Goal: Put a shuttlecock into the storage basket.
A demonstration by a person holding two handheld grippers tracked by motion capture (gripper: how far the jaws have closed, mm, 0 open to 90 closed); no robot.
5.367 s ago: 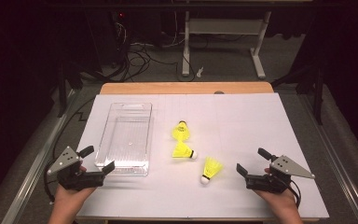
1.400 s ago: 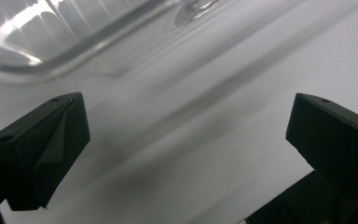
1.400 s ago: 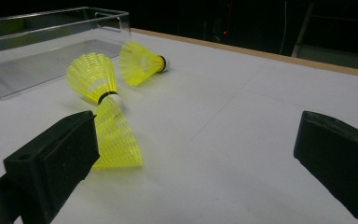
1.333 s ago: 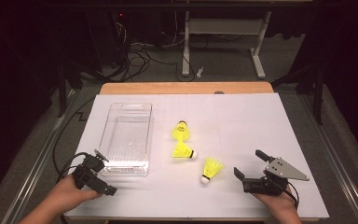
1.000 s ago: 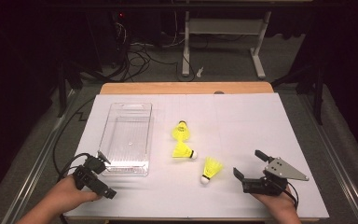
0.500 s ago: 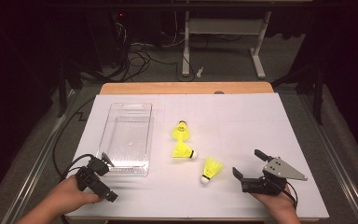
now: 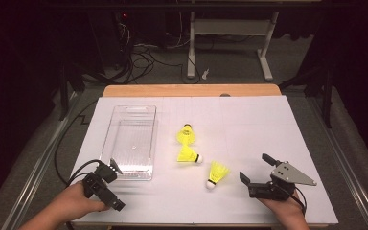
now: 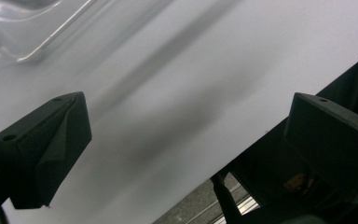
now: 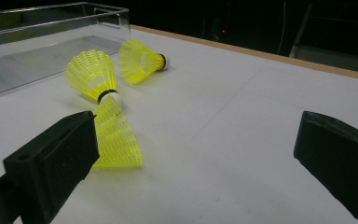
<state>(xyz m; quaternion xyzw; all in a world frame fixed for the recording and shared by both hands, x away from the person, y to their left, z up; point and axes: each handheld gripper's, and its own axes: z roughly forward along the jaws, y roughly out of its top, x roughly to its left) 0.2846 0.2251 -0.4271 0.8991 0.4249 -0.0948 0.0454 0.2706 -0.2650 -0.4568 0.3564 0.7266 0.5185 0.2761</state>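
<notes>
1. Shuttlecocks, three of them in bright yellow, lie loose on the white table (image 7: pixel 268 124). The nearest shuttlecock (image 7: pixel 217 173) sits just left of the right gripper (image 7: pixel 258 173), cork end toward the person, skirt fanned away.
2. Right gripper's jaws stand wide apart with nothing between them. In the right gripper view that shuttlecock (image 9: pixel 116 135) lies beside the left-hand jaw, not yet centred in the gap.
3. My call: swing the right gripper a touch left so the shuttlecock sits squarely between the jaws before closing.
4. Go for the cork end or the firm neck just above it. The skirt looks thin and springy, likely to crush or slip.
5. Close gently; it is light and may skid on the smooth sheet if one jaw touches first.
6. Middle shuttlecock (image 7: pixel 188 155) and far shuttlecock (image 7: pixel 186 133) lie close by, so come in low and avoid nudging them.
7. Clear tray (image 7: pixel 110 139) waits at the left, the likely drop spot.
8. Left gripper (image 7: pixel 109 176) hovers by the tray's near corner, jaws apart and carrying nothing.
</notes>
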